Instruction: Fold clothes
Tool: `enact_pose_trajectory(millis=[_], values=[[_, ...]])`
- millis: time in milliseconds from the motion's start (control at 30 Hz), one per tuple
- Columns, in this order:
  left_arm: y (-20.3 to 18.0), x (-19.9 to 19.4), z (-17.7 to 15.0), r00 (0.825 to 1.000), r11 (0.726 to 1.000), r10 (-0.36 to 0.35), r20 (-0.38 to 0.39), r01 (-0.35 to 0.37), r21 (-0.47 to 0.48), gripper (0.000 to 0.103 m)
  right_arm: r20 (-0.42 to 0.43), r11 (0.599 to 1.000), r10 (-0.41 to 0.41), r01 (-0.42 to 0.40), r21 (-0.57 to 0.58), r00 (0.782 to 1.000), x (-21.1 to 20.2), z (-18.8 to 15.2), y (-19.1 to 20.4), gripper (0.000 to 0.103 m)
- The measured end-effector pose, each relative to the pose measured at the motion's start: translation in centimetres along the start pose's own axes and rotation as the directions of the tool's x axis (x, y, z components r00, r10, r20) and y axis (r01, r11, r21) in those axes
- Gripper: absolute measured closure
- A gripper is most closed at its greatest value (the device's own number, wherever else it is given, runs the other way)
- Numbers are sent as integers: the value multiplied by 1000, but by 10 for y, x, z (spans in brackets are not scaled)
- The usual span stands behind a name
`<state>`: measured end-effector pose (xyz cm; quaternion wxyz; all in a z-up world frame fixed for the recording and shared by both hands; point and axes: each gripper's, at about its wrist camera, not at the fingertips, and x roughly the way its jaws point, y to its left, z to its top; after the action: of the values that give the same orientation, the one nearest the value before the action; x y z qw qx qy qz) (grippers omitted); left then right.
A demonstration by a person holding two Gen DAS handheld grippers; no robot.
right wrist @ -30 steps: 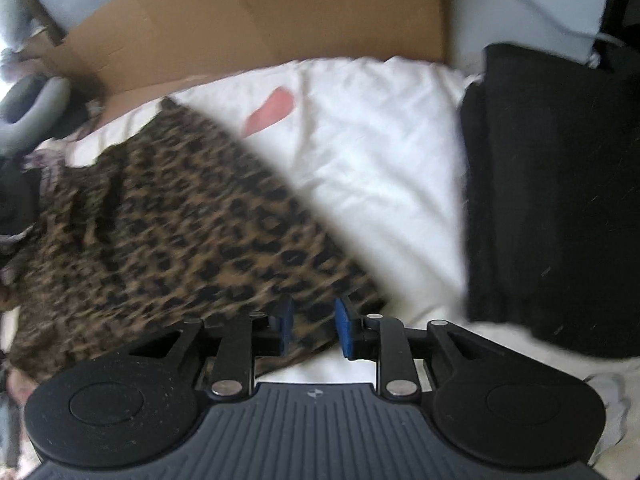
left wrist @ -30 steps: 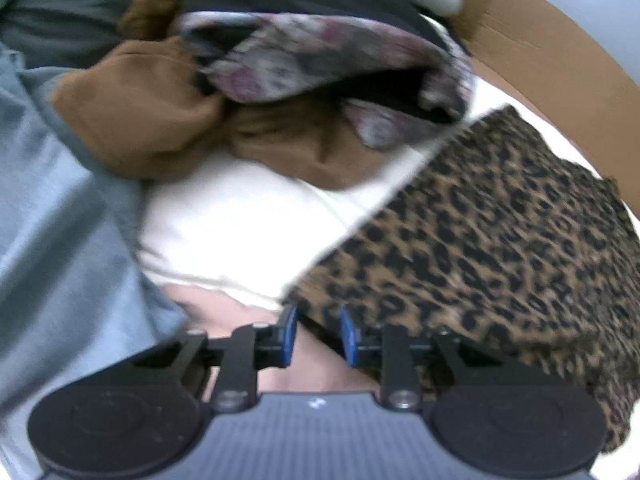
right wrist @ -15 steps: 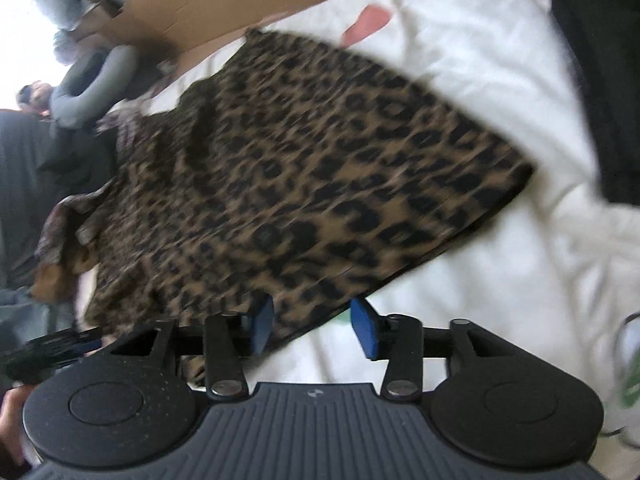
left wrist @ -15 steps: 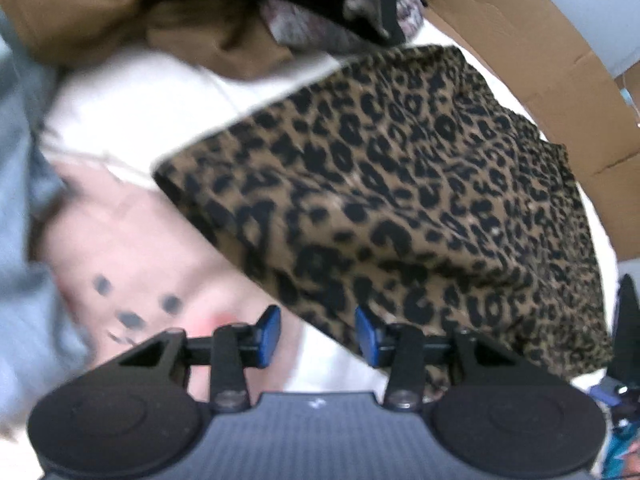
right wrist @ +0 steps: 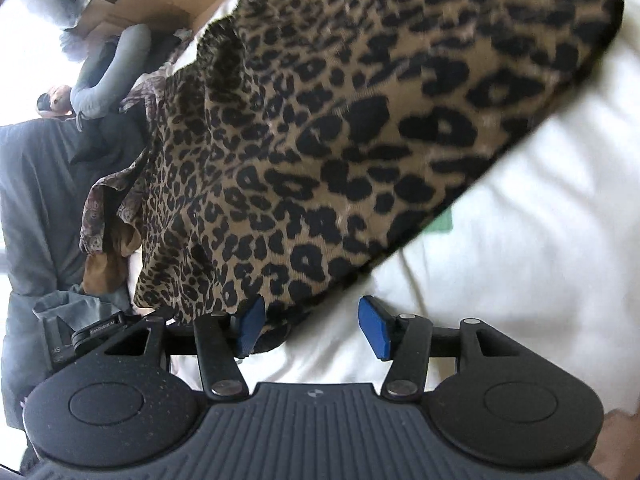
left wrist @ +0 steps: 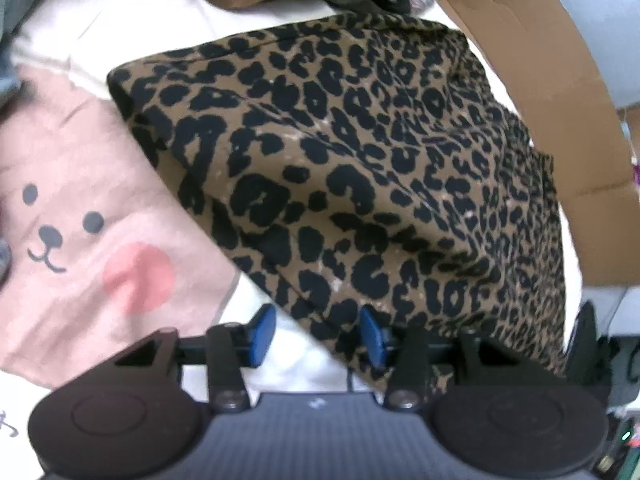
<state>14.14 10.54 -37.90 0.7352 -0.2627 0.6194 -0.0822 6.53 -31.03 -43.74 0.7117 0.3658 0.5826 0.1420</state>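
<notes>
Opening both tongs over the leopard garment (left wrist: 360,168): I want the left gripper (left wrist: 316,336) and right gripper (right wrist: 310,326) each straddling its near hem, jaws unclamped, before pinching evenly.

Black tool (left wrist: 318,330) bodies, blue pads (right wrist: 374,326), silver screws, ribbed grey base.

Both wrist views look steeply down, close over the brown-and-black leopard-print fabric garment (left wrist: 360,168) (right wrist: 320,152), from opposite ends; both share it.
</notes>
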Motion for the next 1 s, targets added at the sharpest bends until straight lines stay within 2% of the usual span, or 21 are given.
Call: enact_pose_trajectory(millis=[200, 300, 333, 367, 400, 467, 533, 567, 600, 633, 700, 1000], values=[[10, 5, -5, 993, 986, -114, 10, 115, -124, 48, -5, 999, 40, -40, 24, 999, 10, -4, 5, 44], [10, 12, -8, 988, 976, -156, 5, 155, -151, 59, 3, 997, 73, -73, 37, 997, 12, -4, 7, 44], [10, 15, -8, 987, 974, -163, 4, 162, -157, 70, 4, 996, 76, -76, 37, 997, 14, -4, 8, 44], [11, 16, -9, 986, 972, -169, 5, 168, -162, 92, 4, 996, 79, -79, 36, 997, 15, -4, 9, 44], [11, 16, -10, 985, 971, -173, 8, 172, -165, 101, 5, 996, 82, -82, 35, 997, 17, -3, 10, 44], [12, 14, -10, 984, 970, -179, 19, 180, -165, 101, 5, 997, 79, -79, 25, 997, 21, -1, 12, 46], [9, 6, -8, 982, 973, -185, 43, 189, -131, 101, 8, 997, 76, -76, 32, 997, 24, 2, 13, 58], [7, 1, -7, 981, 976, -184, 54, 189, -111, 101, 14, 997, 73, -73, 35, 997, 23, 3, 12, 77], [7, -4, -6, 981, 977, -182, 65, 188, -100, 101, 21, 997, 72, -73, 37, 997, 22, 4, 11, 88], [6, -8, -5, 981, 979, -179, 76, 186, -89, 101, 28, 997, 71, -72, 39, 997, 21, 5, 10, 89], [5, -18, -4, 980, 981, -175, 98, 182, -68, 101, 40, 997, 71, -73, 38, 997, 18, 6, 10, 98], [-3, -54, 3, 975, 987, -163, 151, 160, 36, 101, 69, 997, 72, -73, 12, 995, 5, 3, 13, 101]])
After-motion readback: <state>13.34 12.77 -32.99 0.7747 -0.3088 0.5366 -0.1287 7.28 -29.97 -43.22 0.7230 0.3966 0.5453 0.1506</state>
